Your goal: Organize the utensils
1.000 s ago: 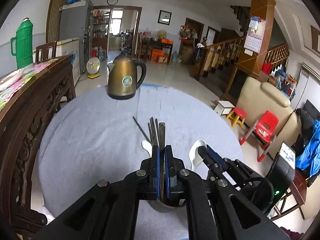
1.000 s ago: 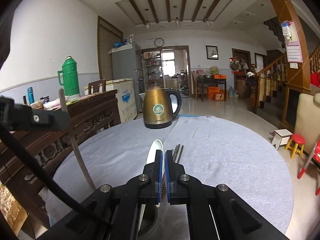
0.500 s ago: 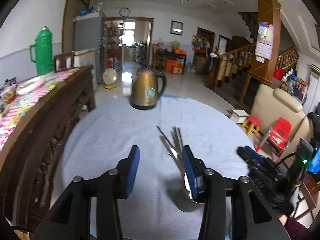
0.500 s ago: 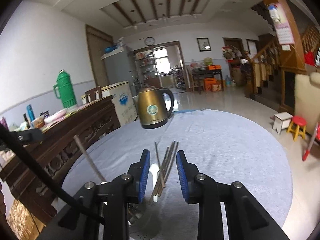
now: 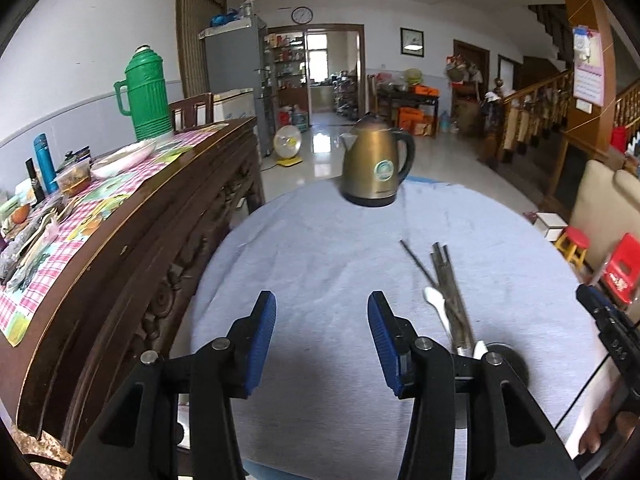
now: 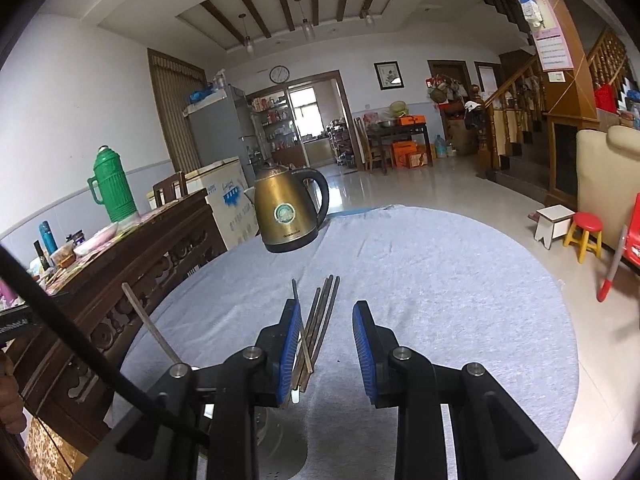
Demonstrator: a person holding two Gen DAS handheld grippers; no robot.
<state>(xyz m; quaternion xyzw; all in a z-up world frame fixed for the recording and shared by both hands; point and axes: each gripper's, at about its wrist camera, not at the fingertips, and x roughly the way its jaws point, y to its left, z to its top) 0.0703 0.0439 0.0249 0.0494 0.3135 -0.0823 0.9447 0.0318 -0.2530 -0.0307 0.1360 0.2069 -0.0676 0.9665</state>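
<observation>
Several dark metal chopsticks (image 5: pixel 446 280) and a white spoon (image 5: pixel 436 304) stand in a metal holder (image 5: pixel 508 360) on the round grey-blue table (image 5: pixel 320 272). My left gripper (image 5: pixel 322 340) is open and empty, left of the holder. My right gripper (image 6: pixel 326 344) is open and empty, just behind the holder (image 6: pixel 280 452). The chopsticks (image 6: pixel 320 316) lean forward beside its left finger; one more chopstick (image 6: pixel 148 324) leans out to the left.
A brass kettle (image 5: pixel 376 168) stands at the table's far edge. A carved wooden sideboard (image 5: pixel 120 248) with a green thermos (image 5: pixel 144 88) and clutter runs along the left. The right gripper's body (image 5: pixel 612 332) shows at the right edge.
Both grippers have opened and let go of the utensils, which now stand in the holder. The left gripper has moved left and back; the right has risen and drawn back.
</observation>
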